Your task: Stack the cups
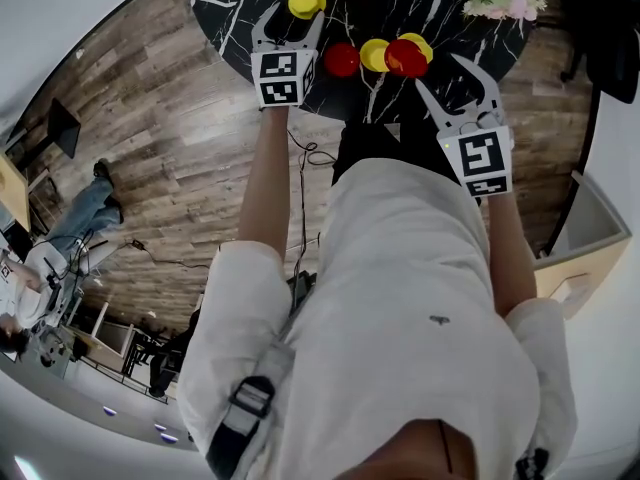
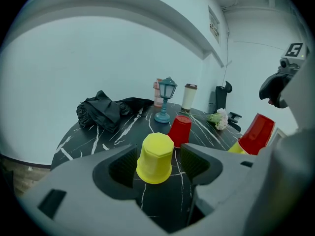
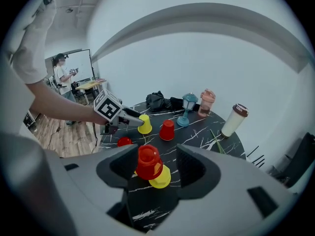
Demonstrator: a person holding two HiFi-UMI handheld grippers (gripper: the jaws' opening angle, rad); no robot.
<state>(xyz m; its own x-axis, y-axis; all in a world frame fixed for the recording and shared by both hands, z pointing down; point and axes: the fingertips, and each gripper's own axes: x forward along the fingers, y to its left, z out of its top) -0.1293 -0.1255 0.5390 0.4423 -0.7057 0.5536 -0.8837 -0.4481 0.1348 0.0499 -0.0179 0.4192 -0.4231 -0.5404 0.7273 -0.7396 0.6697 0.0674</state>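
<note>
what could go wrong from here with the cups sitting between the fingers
1. The fingers of the left gripper stand open around the upturned yellow cup without pressing it. An off-centre close could, I think, tip it or slide it toward the red cup beyond it.
2. The tilted red cup leans on a second yellow cup between the open fingers of the right gripper. A nudge could topple it.

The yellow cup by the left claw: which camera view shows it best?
The left gripper view: the upside-down yellow cup stands large between the jaws of the open left claw, touching neither. The head view shows the cup small, from above; the right gripper view shows it small and distant, beside the claw's tip.
</note>
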